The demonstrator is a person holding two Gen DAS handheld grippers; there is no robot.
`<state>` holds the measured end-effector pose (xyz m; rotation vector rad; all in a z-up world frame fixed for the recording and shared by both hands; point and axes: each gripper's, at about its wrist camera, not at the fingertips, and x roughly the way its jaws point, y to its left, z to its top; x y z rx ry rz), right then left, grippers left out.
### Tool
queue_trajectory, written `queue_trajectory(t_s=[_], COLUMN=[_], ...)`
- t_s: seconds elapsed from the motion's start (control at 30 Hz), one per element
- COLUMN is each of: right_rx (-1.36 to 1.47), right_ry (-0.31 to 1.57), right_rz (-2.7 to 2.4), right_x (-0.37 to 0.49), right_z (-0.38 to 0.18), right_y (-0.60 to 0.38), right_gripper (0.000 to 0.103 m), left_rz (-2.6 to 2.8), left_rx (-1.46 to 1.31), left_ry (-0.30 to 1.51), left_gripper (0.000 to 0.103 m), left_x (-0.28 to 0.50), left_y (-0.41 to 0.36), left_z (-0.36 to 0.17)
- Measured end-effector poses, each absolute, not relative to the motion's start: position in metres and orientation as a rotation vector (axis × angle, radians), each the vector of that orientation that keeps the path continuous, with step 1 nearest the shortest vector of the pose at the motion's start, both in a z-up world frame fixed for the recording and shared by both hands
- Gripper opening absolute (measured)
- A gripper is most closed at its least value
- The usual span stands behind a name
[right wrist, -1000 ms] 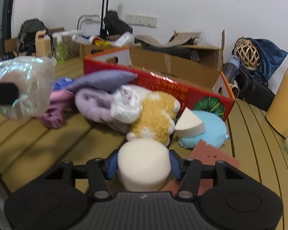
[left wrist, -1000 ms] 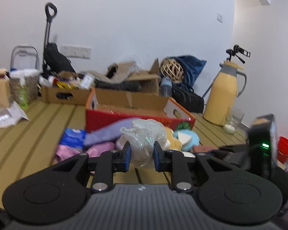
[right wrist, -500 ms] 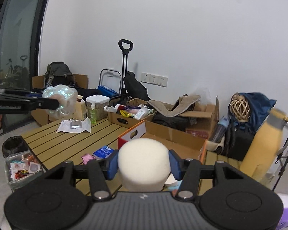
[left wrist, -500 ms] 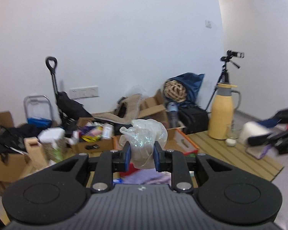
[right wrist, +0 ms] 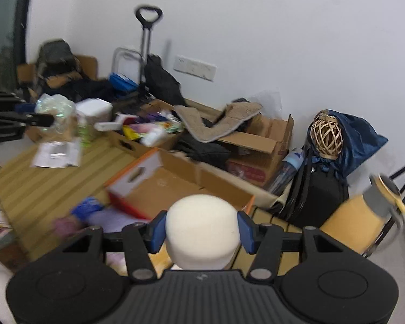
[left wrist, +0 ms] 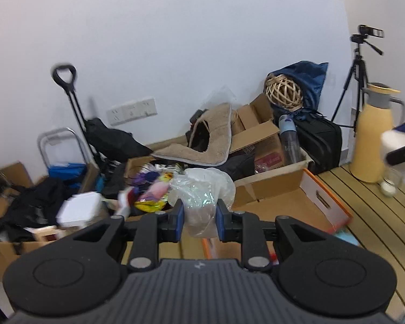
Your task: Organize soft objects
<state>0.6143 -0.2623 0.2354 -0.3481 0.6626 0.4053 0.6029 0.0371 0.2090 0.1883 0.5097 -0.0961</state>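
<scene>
Squeezing between the right gripper's (right wrist: 199, 230) pads, the white sponge (right wrist: 201, 229) looks light and springy, best held across its middle; the left gripper (left wrist: 199, 220) pinches a crinkly plastic bag (left wrist: 202, 189); both hang above the near orange box (right wrist: 154, 186) on the slatted table (right wrist: 54, 181).

No text, label, brand or number can be read in either view; any print on the cardboard boxes (left wrist: 267, 145) is blurred.
</scene>
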Motion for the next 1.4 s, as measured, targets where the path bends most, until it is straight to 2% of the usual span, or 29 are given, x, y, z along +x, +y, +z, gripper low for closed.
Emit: queue_trajectory(t_s=[0.1,0.27,0.33,0.37,0.4,0.43,0.47,0.53,0.63,0.8,0.93,1.07,1.2,1.23,1.3,1.4], right_rx=[-0.304,-0.247,-0.264,-0.293,-0.312,-0.332,-0.354,-0.384,-0.432,-0.429,-0.380,-0.333,-0.287,-0.265,-0.218,-0.177], right_ry=[0.692,0.738,0.756,0.771,0.778,0.773,0.763,0.752,0.707,0.690,0.645,0.591,0.561,0.554,0.536,0.484], right_rz=[0.397,0.375,0.333,0.313,0.303,0.303,0.301,0.264,0.281,0.267,0.295,0.327,0.334,0.340,0.355,0.374], right_x=[0.693,0.801,0.830,0.842,0.850,0.857,0.862,0.870,0.869,0.864,0.831,0.771,0.697,0.676,0.630,0.560], right_z=[0.193,0.091,0.053,0.035,0.022,0.012,0.003,-0.012,-0.021,-0.015,0.032,0.103,0.164,0.177,0.198,0.210], right_y=[-0.253,-0.235,-0.228,-0.224,-0.221,-0.219,-0.216,-0.215,-0.216,-0.224,-0.232,-0.240,-0.248,-0.251,-0.258,-0.265], right_gripper=[0.054,0.055,0.055,0.056,0.056,0.063,0.079,0.095,0.095,0.095,0.095,0.096,0.099,0.100,0.103,0.103], left_rz=[-0.147,-0.150,-0.114,-0.105,-0.091,-0.099,-0.110,-0.128,-0.129,-0.098,-0.118,-0.102,-0.103,-0.108,-0.106,-0.089], left_rx=[0.086,0.091,0.138,0.183,0.206,0.218,0.224,0.208,0.154,0.142,0.088,0.057,0.034,0.042,0.051,0.053], left_ry=[0.572,0.717,0.746,0.744,0.737,0.720,0.717,0.734,0.759,0.741,0.646,0.547,0.501,0.485,0.433,0.350], left_gripper=[0.024,0.025,0.031,0.045,0.070,0.074,0.081,0.081,0.081,0.081,0.084,0.087,0.088,0.089,0.099,0.101], left_x=[0.678,0.777,0.800,0.808,0.812,0.814,0.815,0.815,0.806,0.796,0.748,0.677,0.594,0.576,0.526,0.455], left_y=[0.031,0.011,0.006,0.004,0.003,0.004,0.005,0.008,0.007,0.006,0.015,0.023,0.024,0.023,0.019,0.017], left_z=[0.160,0.066,0.038,0.027,0.020,0.013,0.009,0.004,0.005,0.017,0.081,0.157,0.203,0.209,0.215,0.206])
